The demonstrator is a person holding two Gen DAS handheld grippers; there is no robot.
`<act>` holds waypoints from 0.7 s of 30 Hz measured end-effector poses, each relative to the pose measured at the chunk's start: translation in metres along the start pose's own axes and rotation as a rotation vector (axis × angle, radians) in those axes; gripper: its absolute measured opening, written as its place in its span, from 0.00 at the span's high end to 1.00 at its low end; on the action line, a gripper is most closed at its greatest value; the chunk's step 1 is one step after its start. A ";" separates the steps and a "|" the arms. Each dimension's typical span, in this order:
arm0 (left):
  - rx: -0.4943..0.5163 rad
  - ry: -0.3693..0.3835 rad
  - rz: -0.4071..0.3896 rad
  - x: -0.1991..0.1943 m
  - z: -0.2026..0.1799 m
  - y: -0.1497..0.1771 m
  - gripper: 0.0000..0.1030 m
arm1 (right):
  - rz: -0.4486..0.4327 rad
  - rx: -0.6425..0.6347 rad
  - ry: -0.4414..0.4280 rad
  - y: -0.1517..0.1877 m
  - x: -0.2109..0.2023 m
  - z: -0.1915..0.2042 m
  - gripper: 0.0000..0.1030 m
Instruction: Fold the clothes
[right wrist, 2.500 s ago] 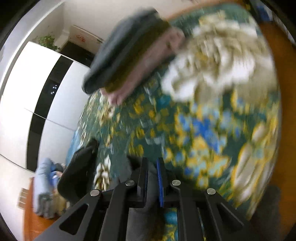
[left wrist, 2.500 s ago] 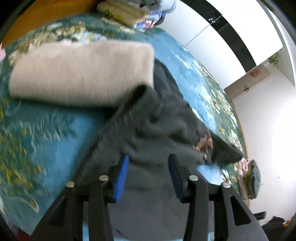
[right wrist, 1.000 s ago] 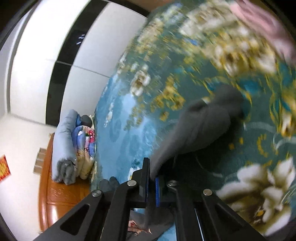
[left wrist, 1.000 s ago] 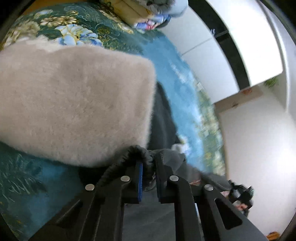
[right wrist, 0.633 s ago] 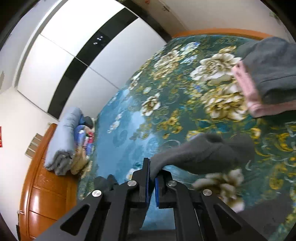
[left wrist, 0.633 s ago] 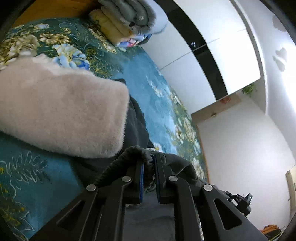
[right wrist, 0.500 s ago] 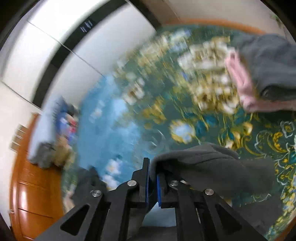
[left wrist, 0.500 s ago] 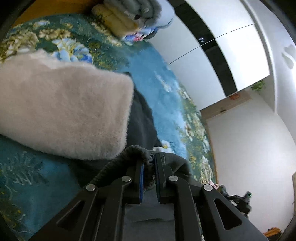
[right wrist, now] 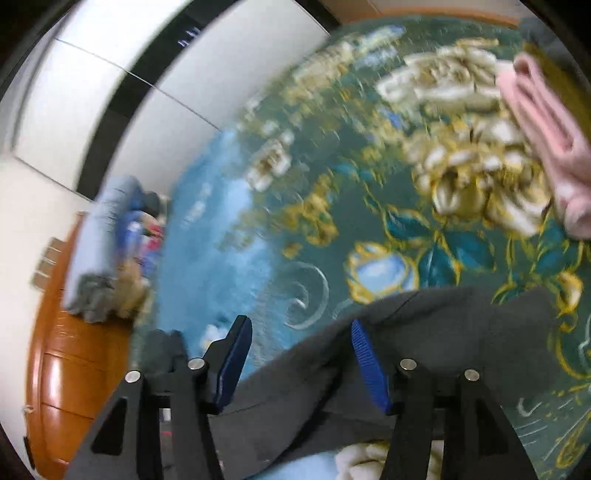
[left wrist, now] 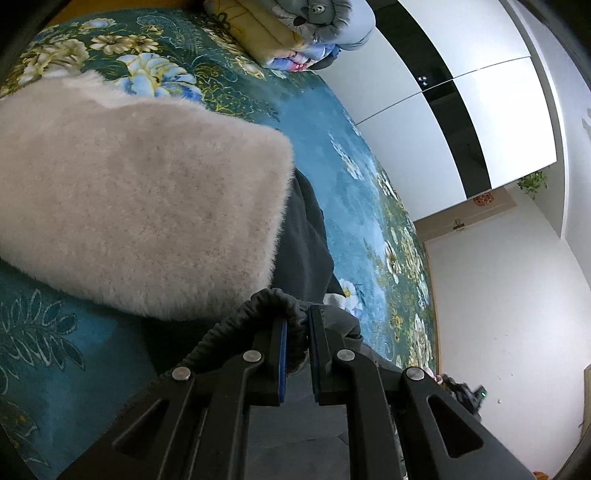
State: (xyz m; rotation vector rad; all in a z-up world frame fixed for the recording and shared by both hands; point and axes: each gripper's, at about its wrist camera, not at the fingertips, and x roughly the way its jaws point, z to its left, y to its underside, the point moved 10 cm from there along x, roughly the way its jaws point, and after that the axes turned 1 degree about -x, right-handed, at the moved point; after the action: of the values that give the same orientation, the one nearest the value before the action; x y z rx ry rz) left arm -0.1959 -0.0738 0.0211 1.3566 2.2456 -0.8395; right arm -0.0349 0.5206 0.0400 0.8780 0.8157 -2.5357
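Note:
A dark grey garment (left wrist: pixel 306 236) lies on the teal floral bedspread (left wrist: pixel 354 206), partly under a folded fluffy beige sweater (left wrist: pixel 140 192). My left gripper (left wrist: pixel 295 332) is shut on the garment's ribbed elastic edge (left wrist: pixel 236 325), lifted a little off the bed. In the right wrist view the same grey garment (right wrist: pixel 443 332) lies flat under my right gripper (right wrist: pixel 299 343), which is open and empty just above it.
Folded pink clothes (right wrist: pixel 546 147) lie at the right edge of the bed. A stack of folded quilts (left wrist: pixel 295 33) sits at the head, also in the right wrist view (right wrist: pixel 107 251). A wooden headboard (right wrist: pixel 66 387) and white wardrobe doors (left wrist: pixel 472 74) border the bed.
My right gripper has opened and let go of the grey garment, which now lies flat on the bed. My left gripper stays shut on the ribbed edge and has barely moved.

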 end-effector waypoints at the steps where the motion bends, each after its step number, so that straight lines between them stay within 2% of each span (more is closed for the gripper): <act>1: 0.002 -0.003 0.000 0.001 0.000 -0.001 0.90 | -0.029 0.014 -0.009 -0.003 -0.012 -0.004 0.42; 3: 0.006 -0.009 -0.001 0.003 0.000 -0.002 0.90 | -0.092 0.050 -0.014 -0.003 -0.038 -0.022 0.42; 5: 0.018 -0.021 0.000 0.005 0.001 -0.003 0.90 | -0.131 0.102 0.059 0.005 -0.062 -0.059 0.42; 6: 0.024 -0.026 0.000 0.006 0.000 -0.003 0.90 | -0.131 0.130 0.107 0.012 -0.069 -0.079 0.42; 8: 0.028 -0.032 0.000 0.009 -0.001 -0.003 0.90 | -0.077 0.209 0.148 0.034 -0.068 -0.117 0.40; 12: 0.013 -0.030 0.002 0.014 -0.001 -0.003 0.90 | 0.015 0.338 0.060 0.067 -0.043 -0.142 0.40; 16: 0.001 -0.029 0.010 0.013 0.003 -0.001 0.90 | -0.029 0.427 -0.027 0.063 -0.021 -0.144 0.41; 17: 0.000 -0.029 0.007 0.012 0.003 -0.001 0.90 | -0.047 0.451 -0.043 0.059 -0.018 -0.144 0.44; 18: 0.000 -0.029 0.004 0.012 0.003 -0.001 0.90 | -0.062 0.474 -0.054 0.056 -0.016 -0.145 0.56; 19: -0.002 -0.032 -0.001 0.012 0.004 -0.001 0.90 | -0.077 0.496 -0.065 0.053 -0.014 -0.145 0.76; 20: -0.004 -0.037 -0.006 0.012 0.004 -0.001 0.90 | -0.087 0.503 -0.066 0.049 -0.013 -0.144 0.83; 21: -0.004 -0.030 -0.011 0.012 0.002 -0.002 0.91 | -0.093 0.494 -0.057 0.046 -0.013 -0.142 0.86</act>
State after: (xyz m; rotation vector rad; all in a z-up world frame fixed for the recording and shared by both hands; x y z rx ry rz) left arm -0.2027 -0.0682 0.0128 1.3221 2.2331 -0.8524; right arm 0.0611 0.5732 -0.0618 0.9157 0.2099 -2.8845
